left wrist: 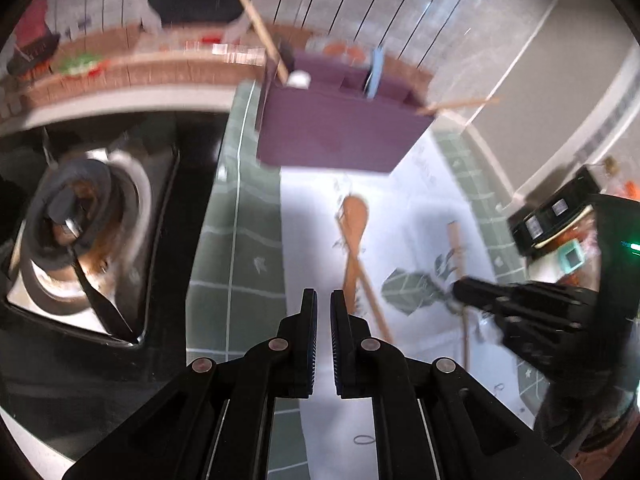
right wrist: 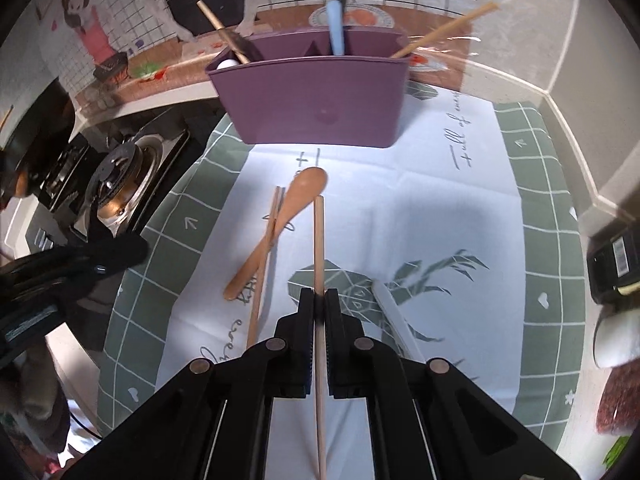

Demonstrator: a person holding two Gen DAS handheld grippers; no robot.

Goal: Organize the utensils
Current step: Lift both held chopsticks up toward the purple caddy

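Observation:
A purple utensil holder (right wrist: 320,100) (left wrist: 332,128) stands at the back of the cloth, with a wooden stick, a blue utensil (right wrist: 336,28) and a chopstick inside it. My right gripper (right wrist: 319,300) is shut on a wooden chopstick (right wrist: 319,240) that points toward the holder; the left wrist view shows this gripper (left wrist: 472,294) at the right. A wooden spoon (right wrist: 296,208) (left wrist: 354,232) lies on the cloth across a pair of thin chopsticks (right wrist: 264,248). A white utensil (right wrist: 396,320) lies right of my fingers. My left gripper (left wrist: 324,300) is shut with nothing in it, just short of the spoon.
A gas burner (left wrist: 80,216) (right wrist: 120,176) sits left of the green-and-white cloth (right wrist: 440,200). A black box (right wrist: 616,256) and a white bowl (right wrist: 616,336) are at the right edge. A clear splash guard and tiled wall stand behind the holder.

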